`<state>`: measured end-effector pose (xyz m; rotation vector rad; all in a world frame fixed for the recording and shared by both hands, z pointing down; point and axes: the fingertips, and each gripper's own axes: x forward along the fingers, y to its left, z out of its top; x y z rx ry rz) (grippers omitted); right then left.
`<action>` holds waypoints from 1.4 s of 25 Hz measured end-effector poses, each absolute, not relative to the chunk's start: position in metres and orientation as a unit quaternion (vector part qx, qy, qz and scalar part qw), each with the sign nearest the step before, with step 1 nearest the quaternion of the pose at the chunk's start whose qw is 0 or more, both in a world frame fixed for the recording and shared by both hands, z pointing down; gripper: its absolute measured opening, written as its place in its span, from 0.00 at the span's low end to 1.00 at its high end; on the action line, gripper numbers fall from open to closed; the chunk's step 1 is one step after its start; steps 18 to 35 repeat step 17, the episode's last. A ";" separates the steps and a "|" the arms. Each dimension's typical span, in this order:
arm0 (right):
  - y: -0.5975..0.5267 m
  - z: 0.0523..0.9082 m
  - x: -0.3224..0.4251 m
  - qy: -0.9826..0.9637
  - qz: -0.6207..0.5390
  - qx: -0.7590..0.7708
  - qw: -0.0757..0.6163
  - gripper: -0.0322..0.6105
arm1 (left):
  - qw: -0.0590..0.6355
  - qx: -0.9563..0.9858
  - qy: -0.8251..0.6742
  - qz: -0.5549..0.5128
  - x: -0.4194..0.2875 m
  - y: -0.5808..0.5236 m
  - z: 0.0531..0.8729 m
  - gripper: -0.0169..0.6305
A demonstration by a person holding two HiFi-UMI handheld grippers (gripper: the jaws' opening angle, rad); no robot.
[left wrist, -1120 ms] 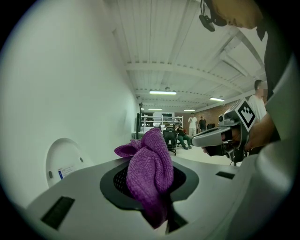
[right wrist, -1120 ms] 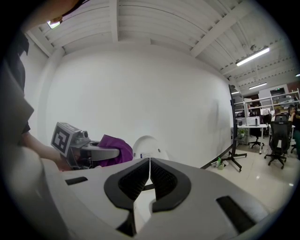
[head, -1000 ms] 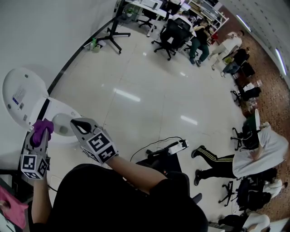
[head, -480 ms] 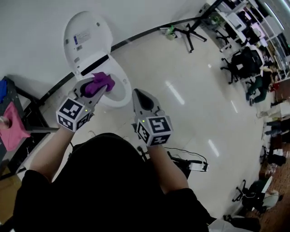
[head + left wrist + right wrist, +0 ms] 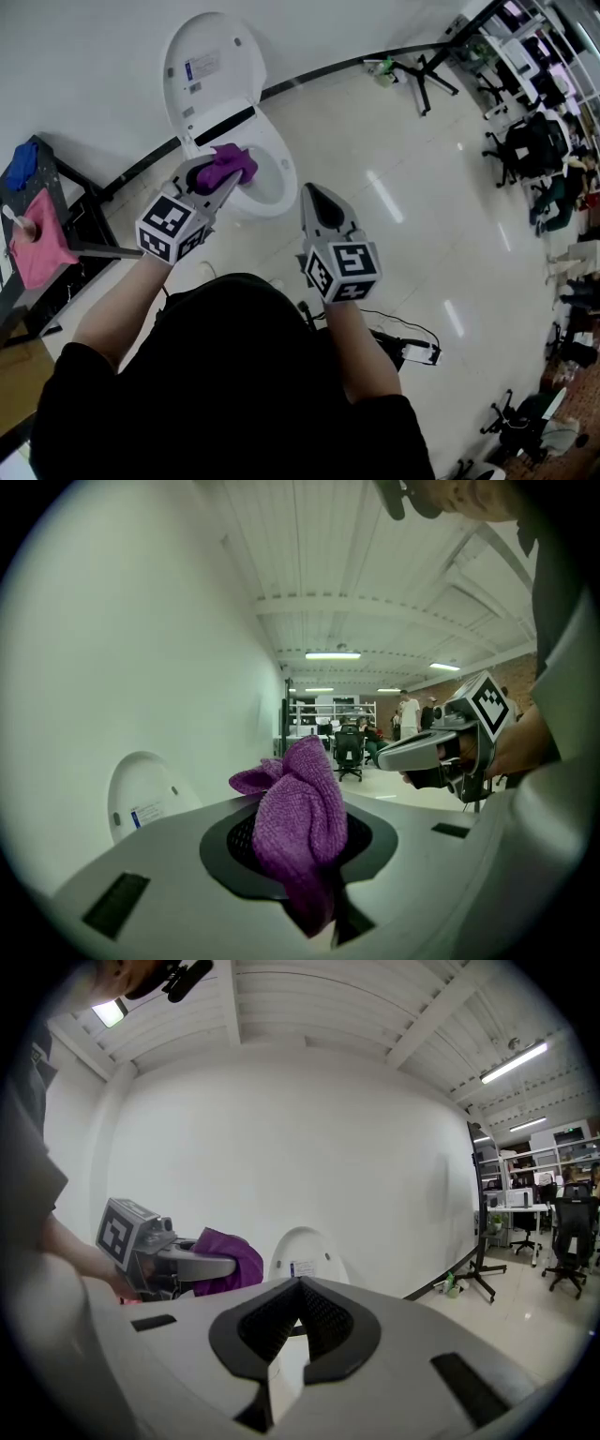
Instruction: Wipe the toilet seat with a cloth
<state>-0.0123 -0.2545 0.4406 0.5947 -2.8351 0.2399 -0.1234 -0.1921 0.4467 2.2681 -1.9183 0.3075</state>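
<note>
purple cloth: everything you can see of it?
The purple terry-like cloth is bunched into a wad and pinched between the jaws of the left tool, with a tuft poking past the tips. In the head view it sits over the rim of the white toilet; contact cannot be told.

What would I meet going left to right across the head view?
Pink cloth → purple cloth → right tool → office chairs.
</note>
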 end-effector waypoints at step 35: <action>-0.253 0.442 -0.025 -0.970 0.072 0.196 0.121 0.07 | 0.077 0.765 -0.631 0.106 -0.121 -0.193 0.453 0.17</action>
